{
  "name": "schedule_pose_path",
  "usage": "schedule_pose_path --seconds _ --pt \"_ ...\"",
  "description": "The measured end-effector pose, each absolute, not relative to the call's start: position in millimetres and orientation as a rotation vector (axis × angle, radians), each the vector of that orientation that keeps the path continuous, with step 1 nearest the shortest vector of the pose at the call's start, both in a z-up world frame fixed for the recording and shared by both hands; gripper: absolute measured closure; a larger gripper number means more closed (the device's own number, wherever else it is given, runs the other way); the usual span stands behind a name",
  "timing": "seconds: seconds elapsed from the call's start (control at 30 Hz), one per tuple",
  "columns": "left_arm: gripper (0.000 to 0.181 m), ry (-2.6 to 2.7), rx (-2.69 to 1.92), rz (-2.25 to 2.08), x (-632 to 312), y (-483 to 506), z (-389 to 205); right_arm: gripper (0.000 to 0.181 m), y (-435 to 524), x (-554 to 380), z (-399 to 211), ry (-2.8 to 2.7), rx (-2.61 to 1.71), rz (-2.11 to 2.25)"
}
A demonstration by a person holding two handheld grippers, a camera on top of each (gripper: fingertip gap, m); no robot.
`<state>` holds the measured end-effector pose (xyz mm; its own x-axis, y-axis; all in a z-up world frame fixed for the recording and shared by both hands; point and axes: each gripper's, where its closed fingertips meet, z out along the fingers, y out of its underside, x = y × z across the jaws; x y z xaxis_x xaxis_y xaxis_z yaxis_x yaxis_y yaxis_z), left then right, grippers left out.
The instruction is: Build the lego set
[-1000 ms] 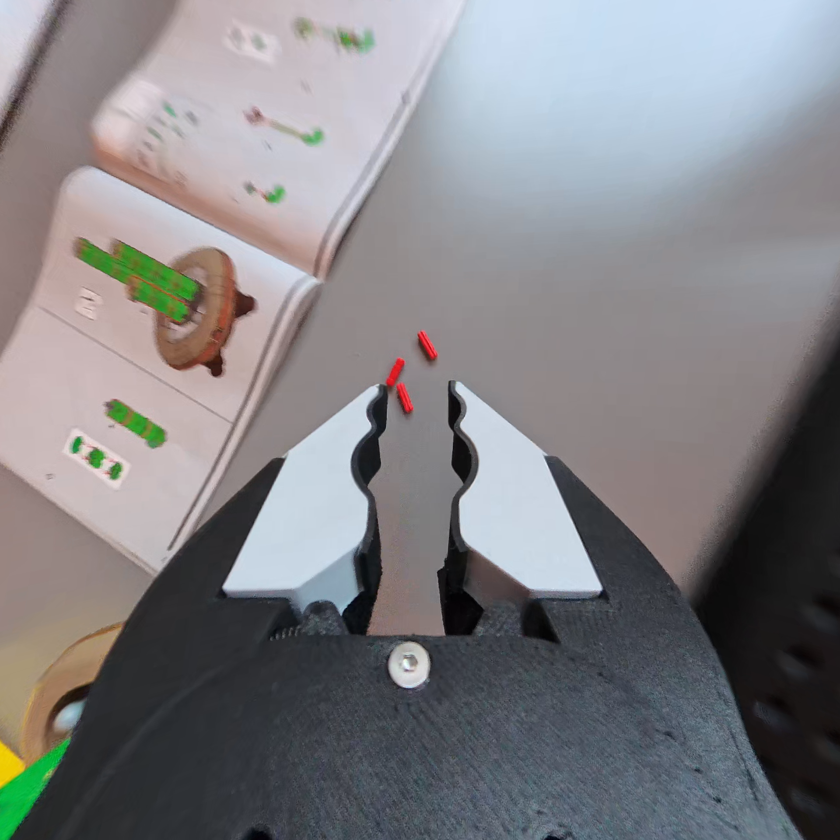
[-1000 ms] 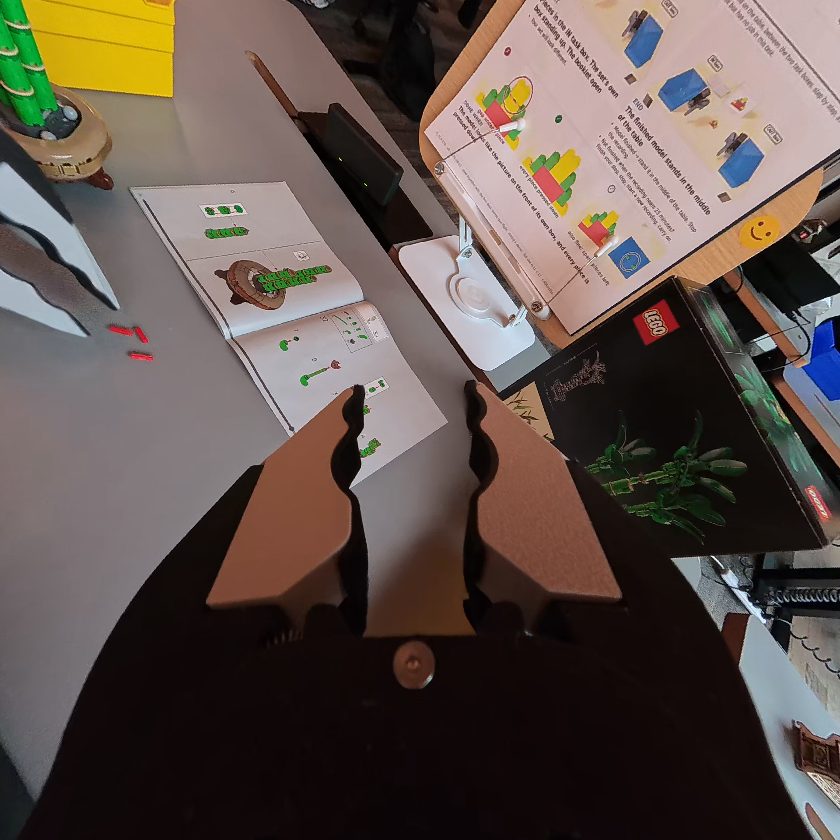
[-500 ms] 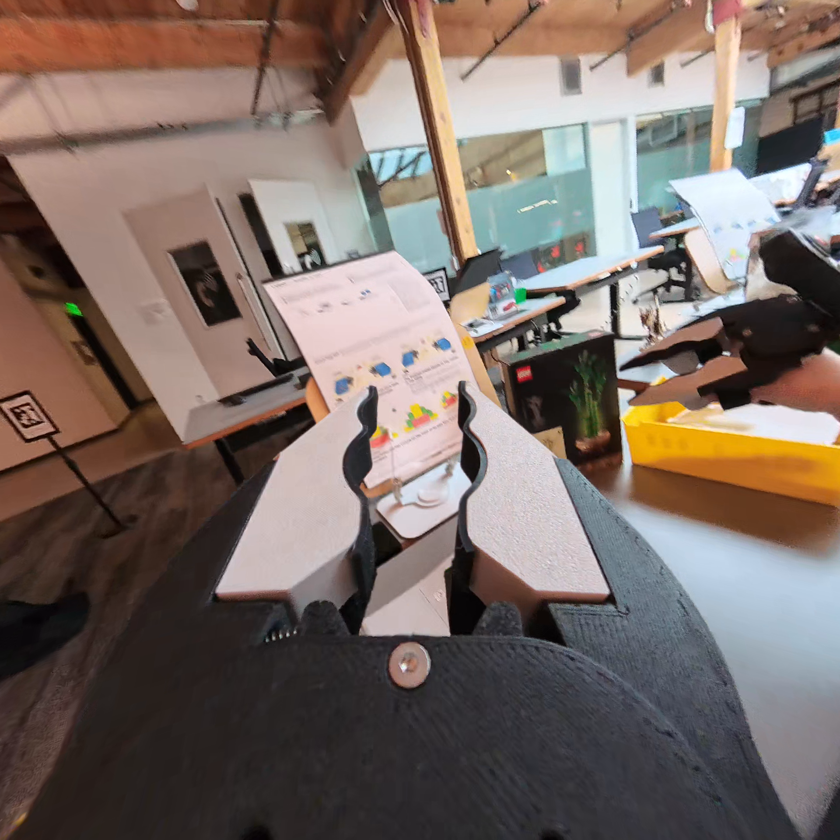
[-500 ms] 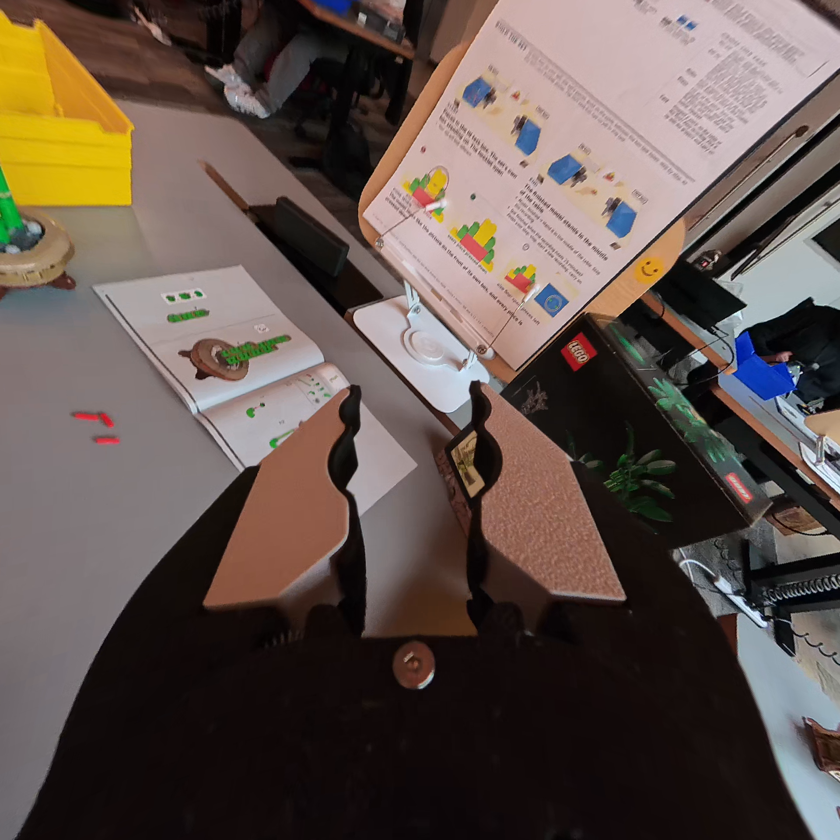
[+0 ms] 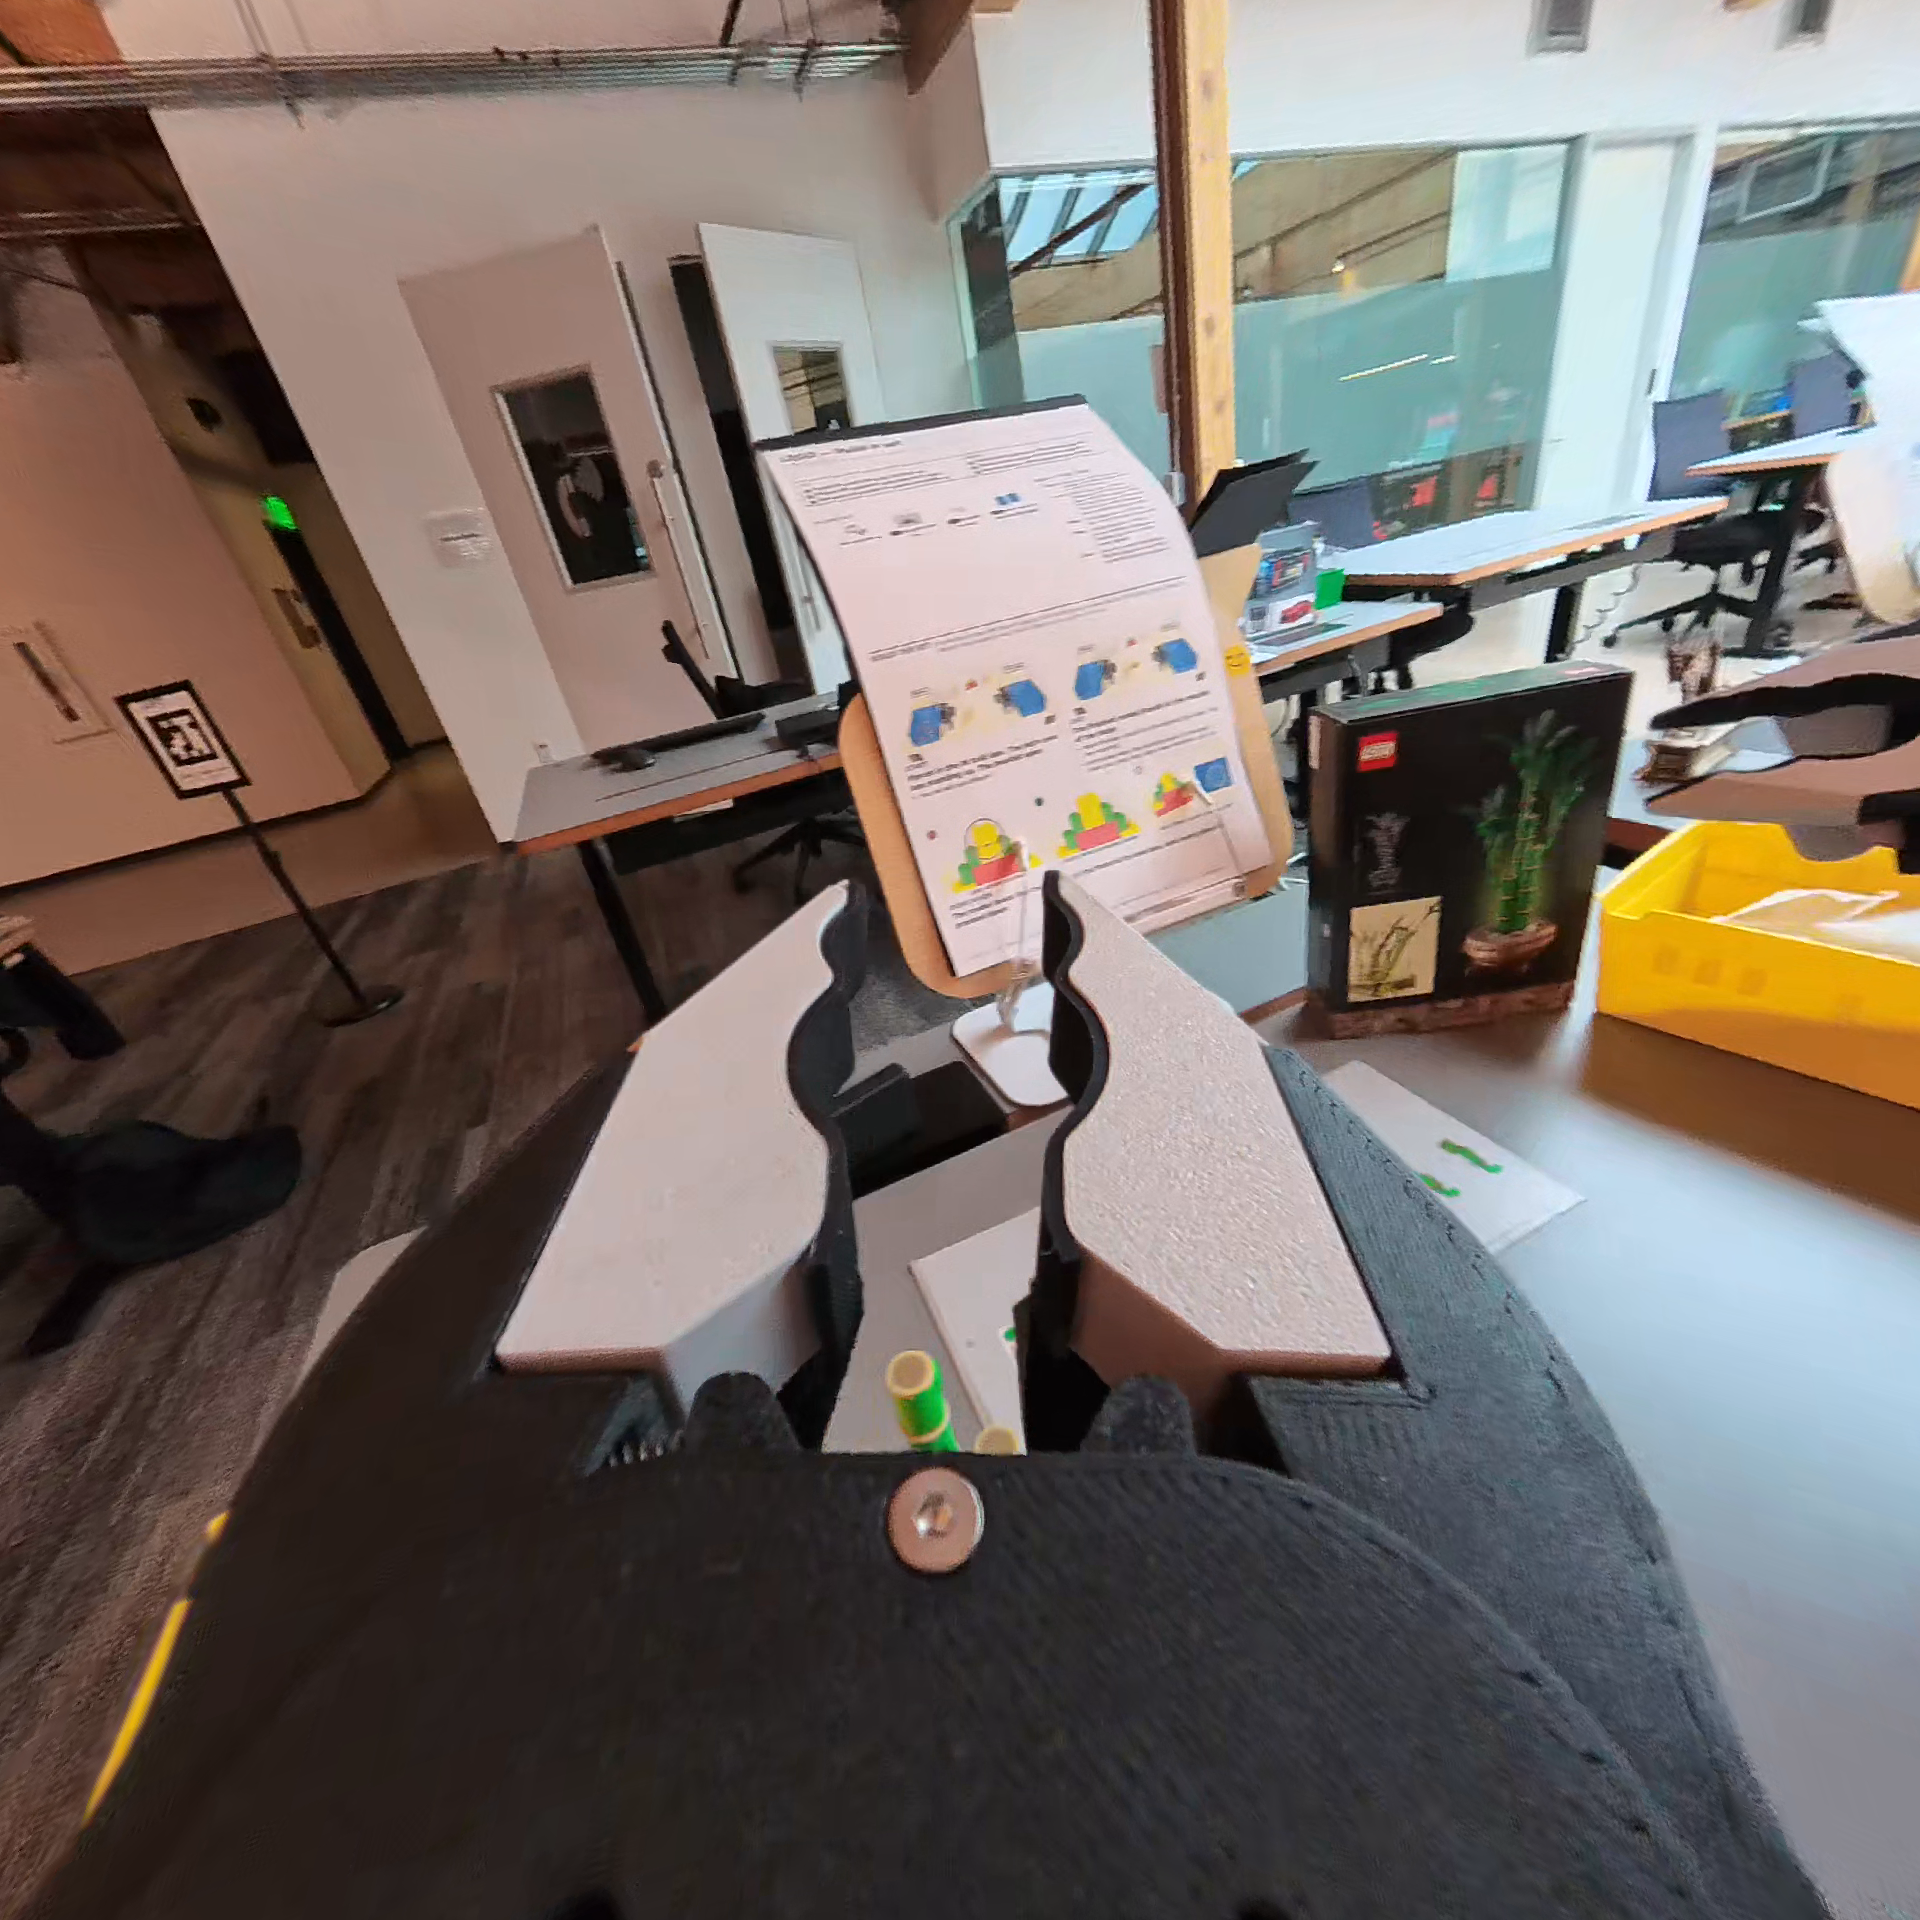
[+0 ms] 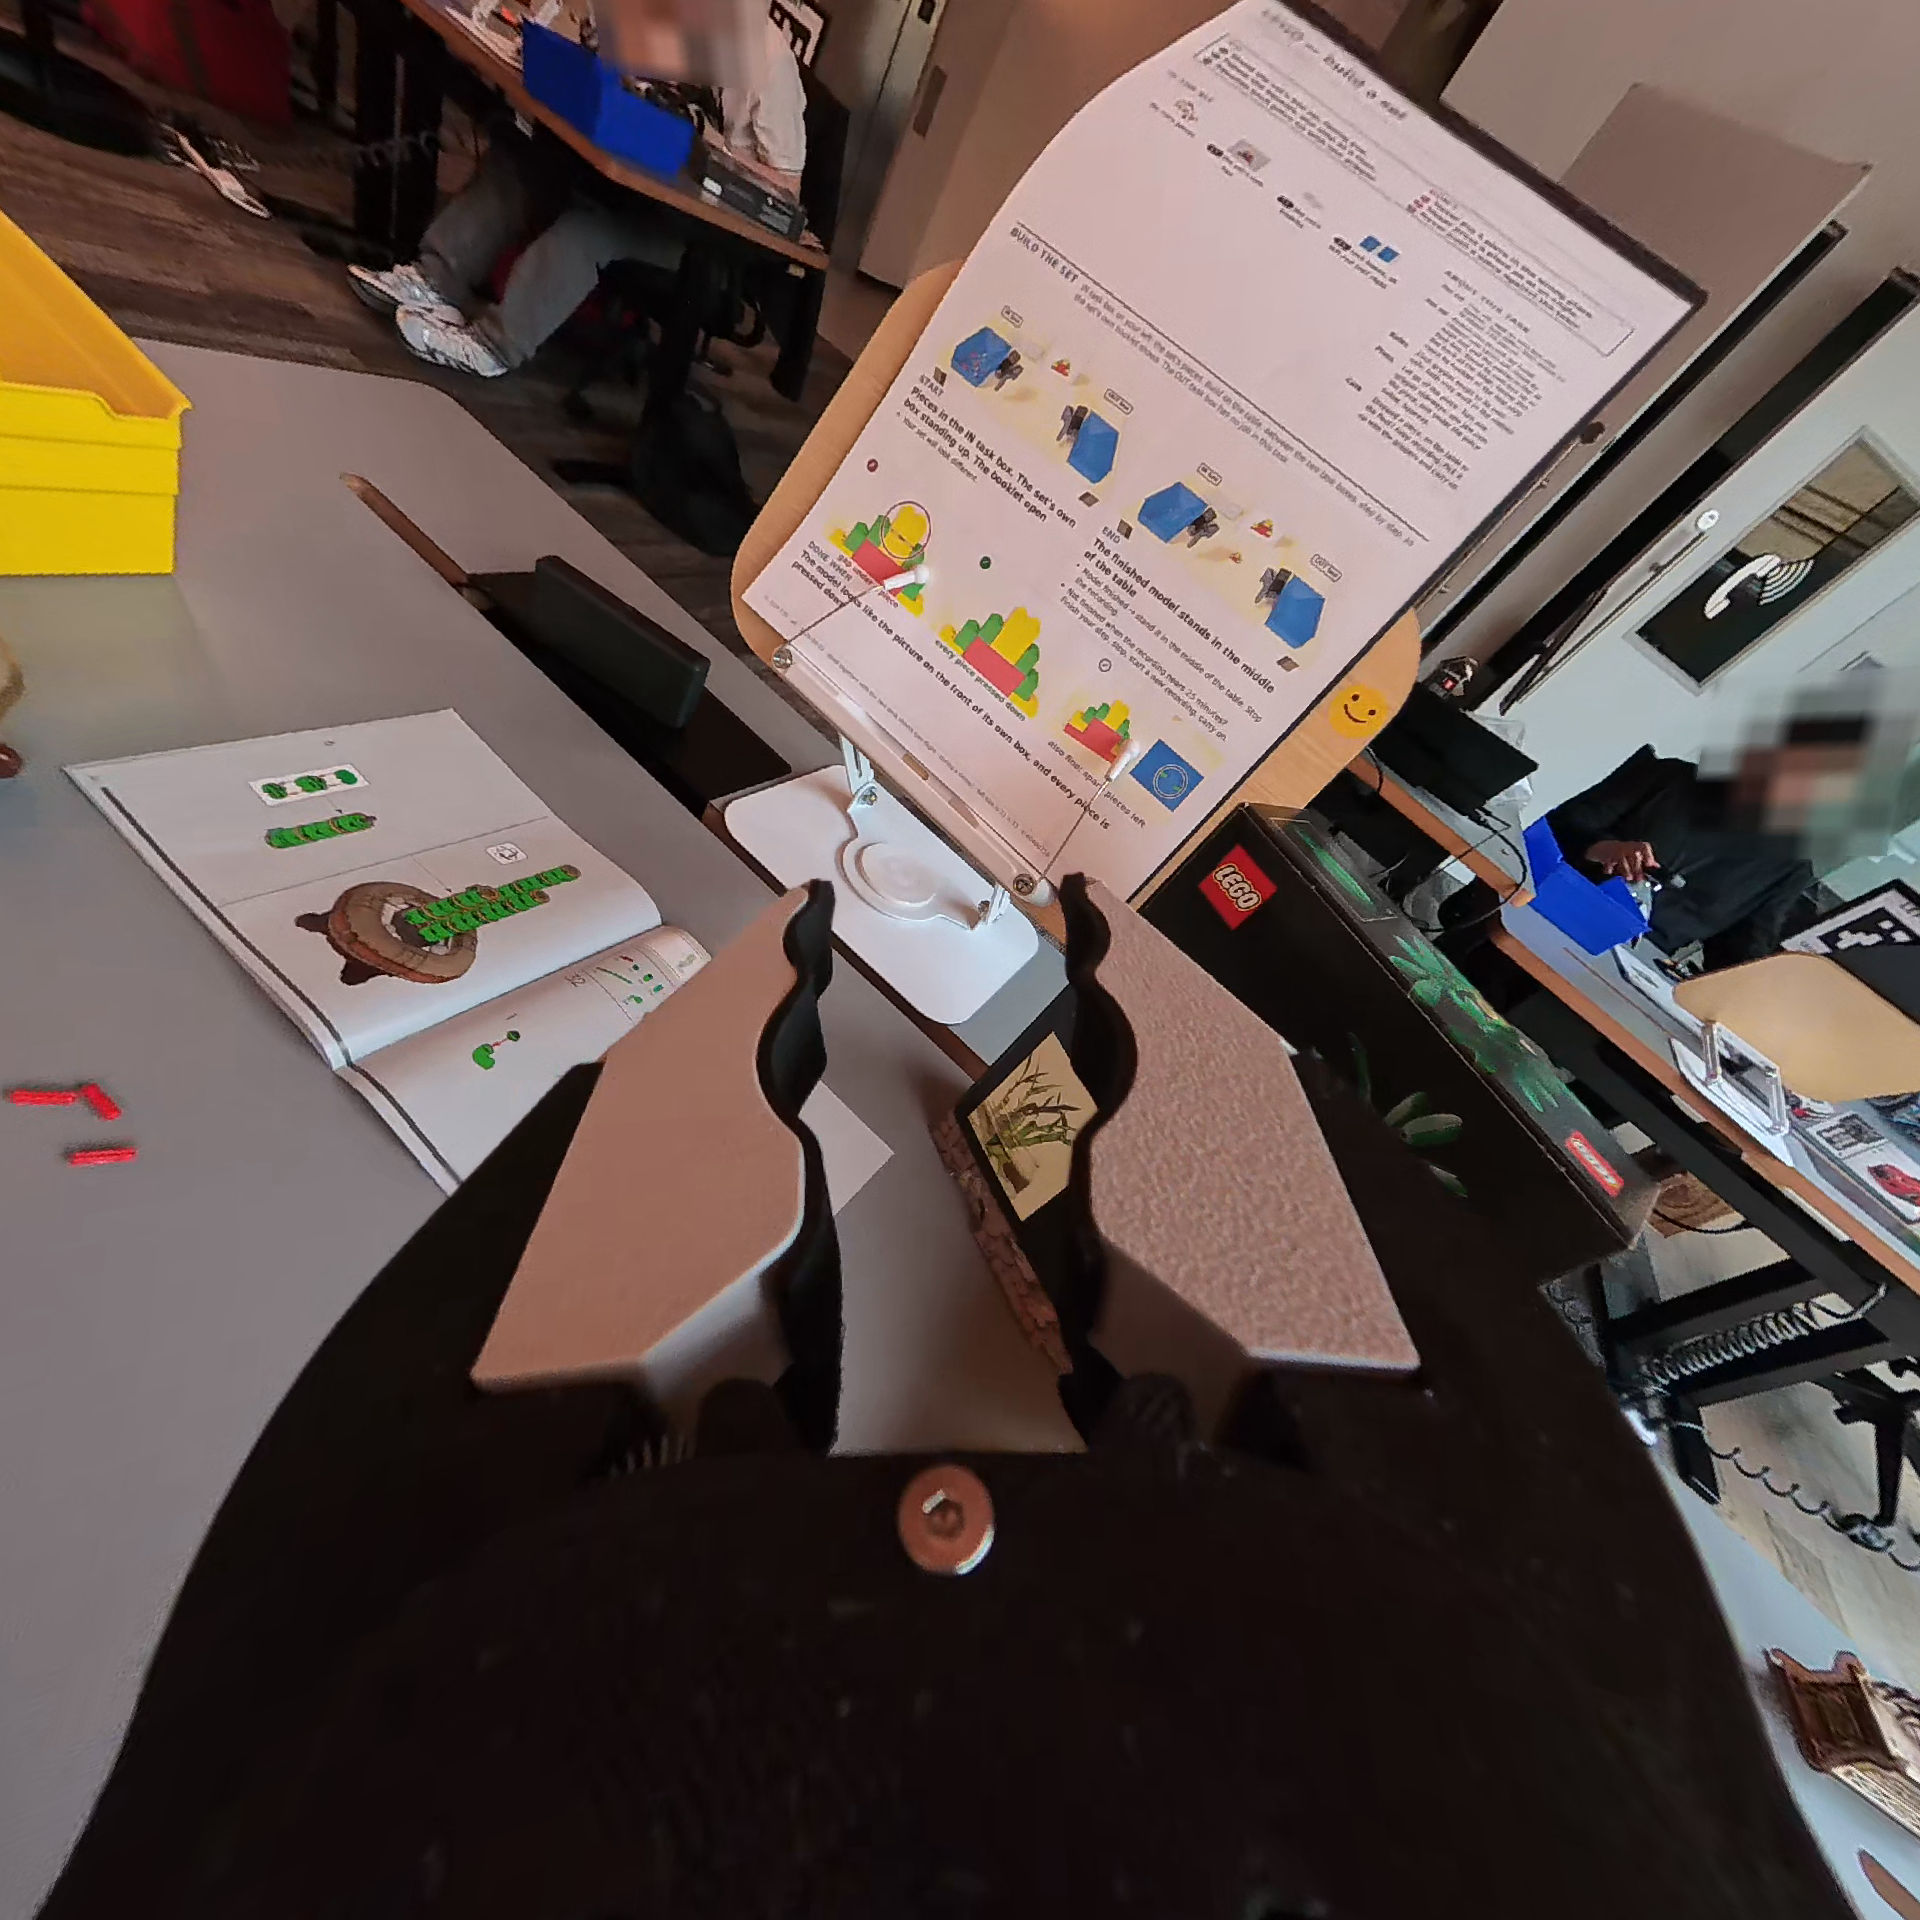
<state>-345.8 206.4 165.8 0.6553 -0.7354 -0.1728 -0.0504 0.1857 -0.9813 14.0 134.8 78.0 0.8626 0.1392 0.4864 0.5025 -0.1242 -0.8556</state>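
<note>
The left tool [image 5: 945, 904] is held up over the grey counter [image 5: 1714, 1299], its two fingers a little apart with nothing between them. Low at its 6 o'clock, green bamboo sticks [image 5: 920, 1403] poke up. The right tool [image 6: 940, 899] is part open too and holds nothing. At its 9 o'clock lie three small red pins [image 6: 78, 1117]. The open booklet [image 6: 395, 894] lies at 10 o'clock. The black set box [image 6: 1382, 1029] stands at 2 o'clock, beside a paper sheet on a stand [image 6: 1164, 499]. A yellow bin [image 6: 73, 457] sits at 10 o'clock, far off.
</note>
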Motion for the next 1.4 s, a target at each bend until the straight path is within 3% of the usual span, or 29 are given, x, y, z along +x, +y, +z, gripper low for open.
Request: schedule_pose_path --seconds 0.53,0.73,0.93,1.4 --pt "0.151 0.685 -1.368 -0.498 -378 216 160 0.14 143 13 67 -0.473 -1.737 -0.29" --pt "0.152 0.708 -1.381 -0.449 -370 214 157 0.141 137 12 89 -0.465 -1.685 -0.25" --pt "0.154 0.699 -1.423 -0.374 -365 220 150 0.133 127 -19 118 -0.468 -1.613 0.074" --pt "0.159 0.679 -1.503 -0.426 -337 239 128 0.134 152 -7 36 -0.547 -1.829 -0.053"
